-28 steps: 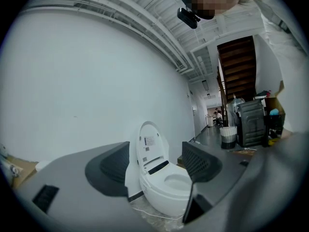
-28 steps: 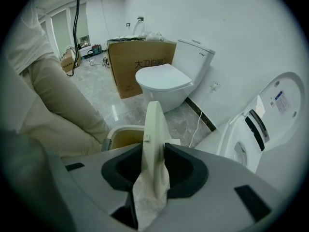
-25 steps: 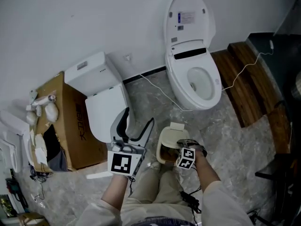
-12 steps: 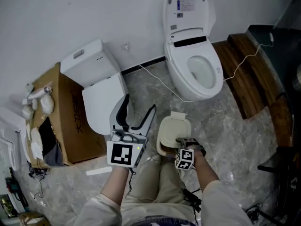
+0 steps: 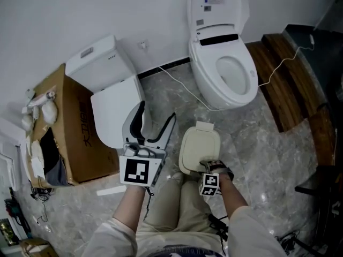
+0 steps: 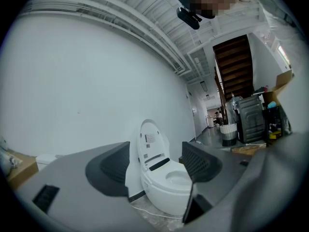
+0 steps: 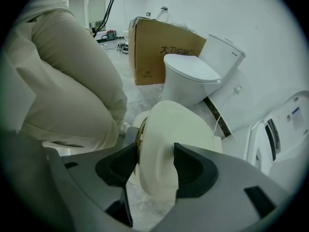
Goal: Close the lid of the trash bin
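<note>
Head view first: the trash bin [image 5: 185,169] stands on the marble floor [image 5: 252,143] right in front of my knees, and its cream lid [image 5: 199,150] lies flat over it, down or very nearly so. My right gripper [image 5: 208,165] is at the lid's near edge, pointing steeply down. My left gripper [image 5: 156,116] hangs off to the left, well apart from the bin. Beyond the bin sits the open toilet [image 5: 225,74], to the left a second toilet [image 5: 115,108] with its seat down, then a cardboard box [image 5: 67,127]. A white cable [image 5: 182,98] trails across the floor. None of them blocks the lid. Left gripper view: the jaws stand wide with nothing between them, only the open toilet far off. Right gripper view: the jaws have just been opening. The lid's front lip sits between them, and I judge the pads slack on it, not pinching. A brownish rim peeks out under the lid's left edge, so it may want a last press. To me it looks like thin, light, smooth plastic, stiff enough to push. The hinge tab is on the far side, so the near lip is the place to take hold. Pushed off-centre, I reckon, the light bin could skid on that glossy floor.
</note>
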